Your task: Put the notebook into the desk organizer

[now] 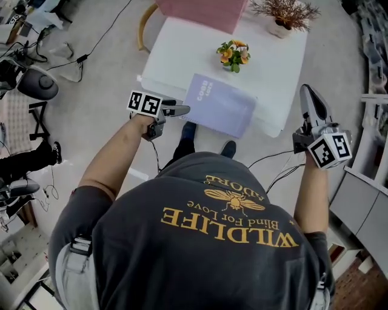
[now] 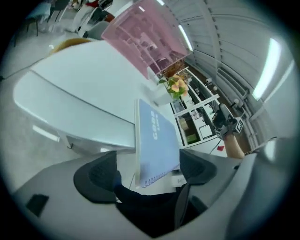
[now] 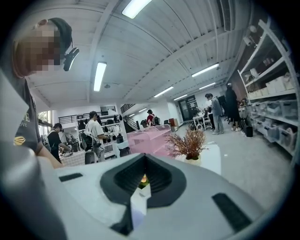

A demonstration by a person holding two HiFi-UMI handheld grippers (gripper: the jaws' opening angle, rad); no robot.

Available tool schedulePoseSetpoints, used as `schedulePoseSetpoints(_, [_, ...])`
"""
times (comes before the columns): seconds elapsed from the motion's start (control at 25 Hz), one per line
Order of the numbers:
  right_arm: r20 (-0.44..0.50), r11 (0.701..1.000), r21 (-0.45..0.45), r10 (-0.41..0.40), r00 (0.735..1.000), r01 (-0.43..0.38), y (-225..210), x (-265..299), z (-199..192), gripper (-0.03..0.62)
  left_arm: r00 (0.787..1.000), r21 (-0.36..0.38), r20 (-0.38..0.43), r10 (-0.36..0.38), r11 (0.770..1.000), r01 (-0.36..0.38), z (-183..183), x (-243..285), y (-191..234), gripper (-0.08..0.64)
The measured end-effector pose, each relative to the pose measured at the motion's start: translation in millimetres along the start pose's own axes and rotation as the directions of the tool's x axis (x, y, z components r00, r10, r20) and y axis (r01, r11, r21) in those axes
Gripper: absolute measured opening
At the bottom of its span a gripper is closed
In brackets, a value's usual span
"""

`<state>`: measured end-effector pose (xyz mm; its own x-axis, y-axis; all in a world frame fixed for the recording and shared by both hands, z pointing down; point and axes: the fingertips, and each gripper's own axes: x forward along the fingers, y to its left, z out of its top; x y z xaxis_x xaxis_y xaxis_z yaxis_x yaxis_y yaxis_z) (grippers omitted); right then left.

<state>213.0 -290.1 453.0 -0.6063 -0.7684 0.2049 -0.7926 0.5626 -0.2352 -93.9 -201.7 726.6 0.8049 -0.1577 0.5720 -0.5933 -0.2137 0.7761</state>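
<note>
A lavender spiral notebook (image 1: 218,108) lies on the white table (image 1: 176,54), with its near corner hanging over the front edge. The pink desk organizer (image 1: 203,12) stands at the table's far edge. My left gripper (image 1: 179,111) is level with the notebook's left corner. In the left gripper view it is open (image 2: 147,171), and the notebook's spiral end (image 2: 157,140) shows between the two pads without touching either. My right gripper (image 1: 310,97) is off the table's right side, pointing away, shut on nothing (image 3: 143,180). The organizer (image 3: 150,138) shows beyond it.
A small pot of orange and yellow flowers (image 1: 233,56) sits mid-table, just behind the notebook. A dried plant in a pot (image 1: 285,15) stands at the far right corner. A wooden chair (image 1: 145,24) is at the left, cables cross the floor, and shelving (image 1: 370,151) lines the right.
</note>
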Motion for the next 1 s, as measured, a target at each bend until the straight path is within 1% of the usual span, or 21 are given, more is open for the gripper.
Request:
schedulePoseSetpoints(0.08, [-0.014,1.000,0.006,-0.005,1.000,0.005,-1.3,1.3,-3.0,0.000,0.997,-0.059,-0.030,-0.071,0.996,0.069,-2.0,13.5,1.6,0.419])
schedulePoseSetpoints(0.16, [-0.029,1.000,0.010,-0.011,1.000,0.012,-2.8,-0.1,-5.9,0.000,0.988,-0.115,-0.053,-0.142,0.984,0.135,-4.2,28.4,-4.3,0.419])
schedulePoseSetpoints(0.28, [-0.045,1.000,0.017,-0.018,0.999,0.019,-4.2,-1.9,-11.7,0.000,0.974,-0.156,-0.094,-0.206,0.969,0.190,-10.4,47.4,-13.9,0.416])
schedulePoseSetpoints(0.32, [-0.049,1.000,0.018,-0.019,0.999,0.020,-4.5,-2.2,-14.0,0.000,0.970,-0.166,-0.105,-0.220,0.965,0.201,-12.5,51.8,-16.2,0.405])
schedulePoseSetpoints(0.36, [-0.054,1.000,0.019,-0.020,0.998,0.021,-4.9,-2.4,-16.1,0.000,0.967,-0.177,-0.113,-0.229,0.962,0.207,-14.4,55.4,-17.8,0.384])
schedulePoseSetpoints(0.4, [-0.057,1.000,0.020,-0.021,0.998,0.022,-5.4,-2.9,-17.6,0.000,0.966,-0.185,-0.120,-0.230,0.961,0.205,-15.6,58.2,-18.7,0.347])
schedulePoseSetpoints(0.44, [-0.059,0.999,0.021,-0.023,0.998,0.024,-6.2,-3.8,-18.5,0.000,0.967,-0.190,-0.124,-0.221,0.962,0.195,-16.1,60.3,-18.5,0.292])
schedulePoseSetpoints(0.48, [-0.060,0.999,0.023,-0.025,0.998,0.026,-7.1,-5.0,-18.8,0.000,0.971,-0.192,-0.126,-0.205,0.965,0.179,-15.9,61.5,-17.9,0.197])
schedulePoseSetpoints(0.52, [-0.059,0.999,0.024,-0.028,0.998,0.029,-7.9,-6.3,-18.8,0.000,0.973,-0.192,-0.125,-0.192,0.967,0.166,-15.1,61.6,-18.1,0.141])
schedulePoseSetpoints(0.6, [-0.055,0.999,0.026,-0.031,0.998,0.033,-8.5,-8.7,-18.7,0.000,0.975,-0.191,-0.116,-0.189,0.968,0.165,-11.8,57.7,-24.8,0.068])
schedulePoseSetpoints(0.68, [-0.048,0.999,0.028,-0.032,0.998,0.033,-9.2,-10.3,-19.0,0.000,0.973,-0.180,-0.098,-0.209,0.965,0.190,-6.6,50.1,-39.8,0.039])
schedulePoseSetpoints(0.8, [-0.036,0.999,0.027,-0.026,0.999,0.026,-9.3,-9.1,-18.1,0.000,0.966,-0.136,-0.073,-0.249,0.962,0.237,3.2,34.2,-69.8,0.032])
schedulePoseSetpoints(1.0, [-0.013,1.000,0.007,-0.008,1.000,0.009,-2.5,-5.0,-1.6,0.000,0.954,-0.012,-0.051,-0.297,0.955,0.296,20.5,2.3,-124.5,0.032])
